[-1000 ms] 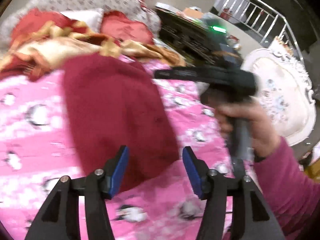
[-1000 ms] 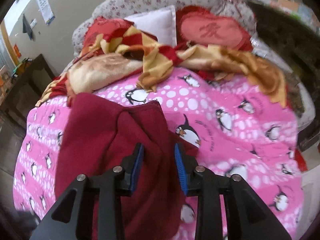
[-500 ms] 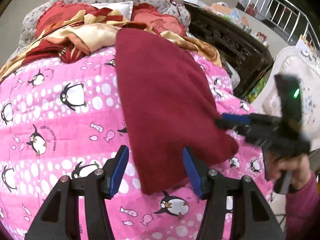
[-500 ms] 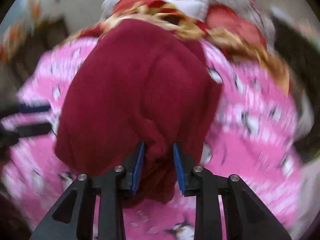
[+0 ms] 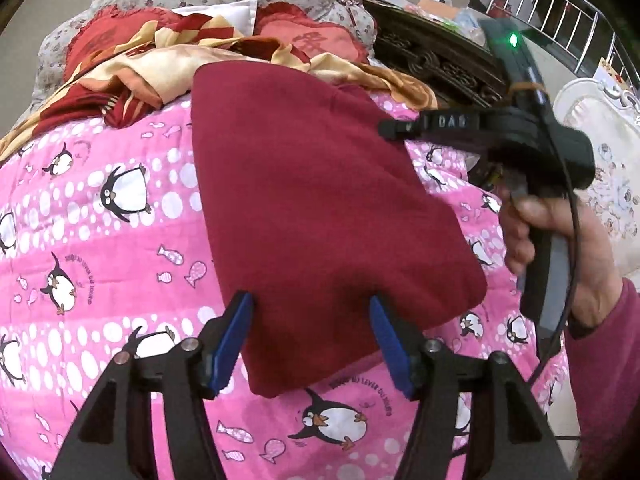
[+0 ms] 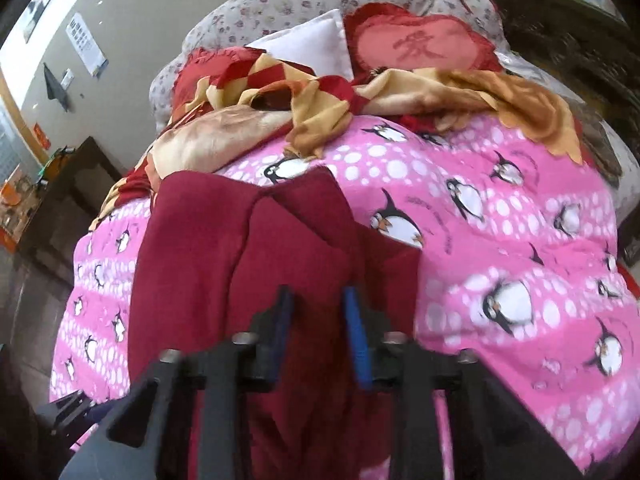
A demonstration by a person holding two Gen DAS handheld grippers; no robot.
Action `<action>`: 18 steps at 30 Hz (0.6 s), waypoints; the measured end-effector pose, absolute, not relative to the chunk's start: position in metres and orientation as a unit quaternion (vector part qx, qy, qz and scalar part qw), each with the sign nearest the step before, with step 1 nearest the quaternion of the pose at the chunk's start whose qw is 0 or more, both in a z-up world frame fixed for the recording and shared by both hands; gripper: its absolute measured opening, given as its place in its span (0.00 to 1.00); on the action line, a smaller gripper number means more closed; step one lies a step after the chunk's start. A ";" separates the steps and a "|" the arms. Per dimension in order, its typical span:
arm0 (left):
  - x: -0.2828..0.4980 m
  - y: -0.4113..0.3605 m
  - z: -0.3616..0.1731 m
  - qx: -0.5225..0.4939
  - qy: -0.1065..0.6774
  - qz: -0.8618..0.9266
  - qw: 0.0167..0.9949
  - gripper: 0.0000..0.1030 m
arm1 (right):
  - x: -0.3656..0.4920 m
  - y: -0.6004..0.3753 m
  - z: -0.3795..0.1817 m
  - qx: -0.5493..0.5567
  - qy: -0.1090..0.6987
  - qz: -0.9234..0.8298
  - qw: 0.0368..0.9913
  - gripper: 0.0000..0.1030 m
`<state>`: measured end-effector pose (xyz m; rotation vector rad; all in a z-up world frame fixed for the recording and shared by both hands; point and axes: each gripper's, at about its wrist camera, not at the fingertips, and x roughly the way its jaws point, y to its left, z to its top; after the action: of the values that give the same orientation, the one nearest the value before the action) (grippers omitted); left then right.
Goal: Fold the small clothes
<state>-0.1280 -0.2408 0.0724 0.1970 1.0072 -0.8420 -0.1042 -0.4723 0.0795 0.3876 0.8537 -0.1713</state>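
The dark red garment [image 5: 320, 208] lies folded flat on the bed's pink penguin blanket [image 5: 100, 240], and both claws sit at its near edge.

The left claw [image 5: 310, 344] has its 2 blue pads spread wide and still opening. The garment's near corner lies between them, but neither pad presses on the cloth. Beyond this claw the garment stretches away toward the crumpled red-and-gold blanket [image 5: 168, 64] and the red heart cushion [image 5: 316, 36] at the head of the bed. To this claw's right, a hand [image 5: 560, 240] in a magenta sleeve [image 5: 600, 380] grips the handle of the other tool, whose black arm reaches over the garment's far right edge.

The right claw [image 6: 316, 332] is blurred; its 2 pads stand close together with a ridge of the red cloth pinched between them. Ahead of it the garment rises in 2 overlapping folds. To its right lies only penguin blanket; to its left the garment spreads toward the bed's edge.
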 end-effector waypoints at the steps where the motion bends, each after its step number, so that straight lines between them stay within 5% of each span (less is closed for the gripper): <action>1: -0.128 -0.241 0.072 0.090 0.467 -0.392 0.788 0.63 | -0.104 -0.471 0.087 0.172 0.399 -0.087 0.897 0.07; 8: -0.141 -0.260 0.070 0.123 0.445 -0.394 0.795 0.77 | -0.084 -0.477 0.063 0.119 0.425 -0.127 0.888 0.06; 13: -0.137 -0.258 0.062 0.120 0.452 -0.386 0.795 0.78 | -0.124 -0.475 0.095 0.177 0.396 -0.104 0.895 0.11; 18: -0.136 -0.256 0.063 0.113 0.454 -0.383 0.797 0.78 | -0.154 -0.425 0.100 0.117 0.413 -0.037 0.902 0.21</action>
<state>-0.1362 -0.2558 0.0630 0.2422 0.9746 -0.8230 -0.1542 -0.4249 0.0998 0.2422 0.8542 -0.0767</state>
